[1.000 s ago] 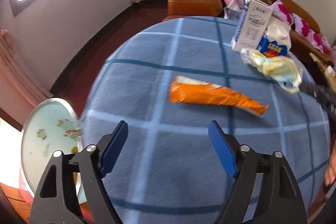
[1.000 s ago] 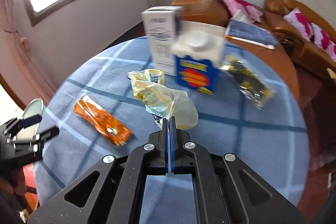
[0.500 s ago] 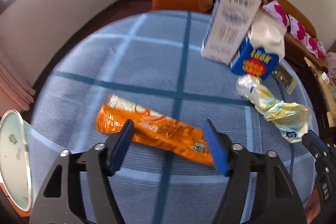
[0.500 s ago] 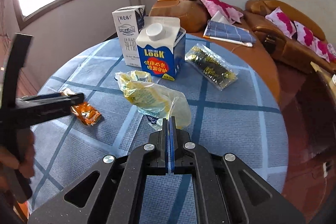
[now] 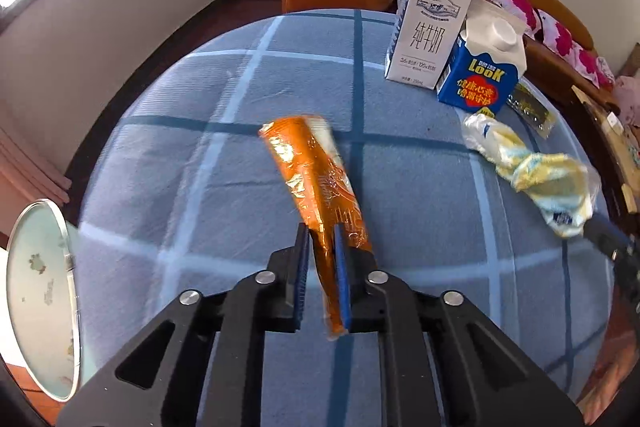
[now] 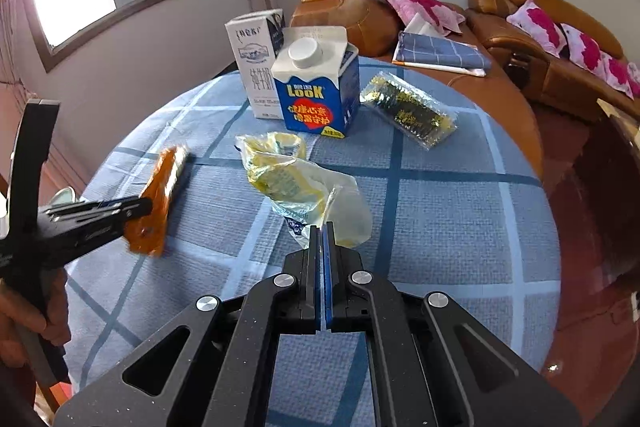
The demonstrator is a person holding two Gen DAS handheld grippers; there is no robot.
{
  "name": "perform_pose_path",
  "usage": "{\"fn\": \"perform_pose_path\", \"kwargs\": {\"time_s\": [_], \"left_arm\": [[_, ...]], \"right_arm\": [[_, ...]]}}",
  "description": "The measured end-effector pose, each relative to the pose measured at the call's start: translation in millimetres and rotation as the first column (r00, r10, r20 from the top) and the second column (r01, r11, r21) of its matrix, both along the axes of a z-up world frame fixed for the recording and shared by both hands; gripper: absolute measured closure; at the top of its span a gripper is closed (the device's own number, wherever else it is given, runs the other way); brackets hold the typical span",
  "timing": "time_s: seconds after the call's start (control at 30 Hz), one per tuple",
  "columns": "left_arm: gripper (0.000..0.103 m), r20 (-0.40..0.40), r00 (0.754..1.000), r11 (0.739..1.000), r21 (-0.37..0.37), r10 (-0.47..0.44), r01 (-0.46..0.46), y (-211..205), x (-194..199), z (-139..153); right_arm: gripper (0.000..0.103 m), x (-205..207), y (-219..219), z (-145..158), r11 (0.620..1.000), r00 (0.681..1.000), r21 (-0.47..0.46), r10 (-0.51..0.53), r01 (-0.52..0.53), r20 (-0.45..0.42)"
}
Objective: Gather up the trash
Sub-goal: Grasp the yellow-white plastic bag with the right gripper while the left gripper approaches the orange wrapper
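Note:
A long orange snack wrapper lies on the blue checked tablecloth. My left gripper is closing on the wrapper's near end, and both pads press it. In the right wrist view the same wrapper hangs tilted from the left gripper. A crumpled yellow and clear plastic bag lies mid-table. My right gripper is shut on its near edge. From the left wrist view the bag stretches toward the right gripper.
A white milk carton and a blue Look carton stand upright at the table's far side. Beside them lies a dark foil packet. A pale enamel basin sits below the table's left edge. Brown sofas stand behind. A hand holds the left gripper.
The left gripper moved forward over the orange wrapper and its jaws closed on the wrapper's end, turning it lengthwise. The right gripper stayed shut on the bag.

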State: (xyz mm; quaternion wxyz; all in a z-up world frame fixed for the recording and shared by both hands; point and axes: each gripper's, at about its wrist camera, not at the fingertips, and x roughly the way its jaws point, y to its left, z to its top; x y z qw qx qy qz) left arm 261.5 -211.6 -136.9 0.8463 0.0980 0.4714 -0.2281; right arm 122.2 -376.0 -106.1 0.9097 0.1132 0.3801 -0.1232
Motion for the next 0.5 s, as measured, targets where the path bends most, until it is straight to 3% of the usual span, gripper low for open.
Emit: {"fn": "perform_pose_path", "kwargs": {"time_s": [0.2,0.4,0.47,0.5], "left_arm": [[0.093,0.042,0.999,1.0,0.02,-0.012,0.011,27.2,-17.2,11.6],[0.092,0.025,1.0,1.0,-0.008,0.01,-0.01,45.6,-16.6,13.5],[0.085,0.018,1.0,0.999,-0.027,0.018,-0.017,44.6,-12.9,11.4],[0.071,0.015,1.0,0.999,-0.032,0.019,-0.019,43.2,-12.9,9.9]], "right_arm": [[0.101,-9.3,18.6,15.2,1.0,0.999,-0.006,0.018,-0.017,0.037],[0.101,-18.6,39.5,18.3,0.999,0.998,-0.018,0.031,-0.03,0.049],[0.101,-21.4,41.4,16.5,0.999,0.999,-0.049,0.017,-0.015,0.042],[0.101,-22.6,40.2,15.4,0.998,0.999,-0.057,0.009,-0.007,0.037]]}}
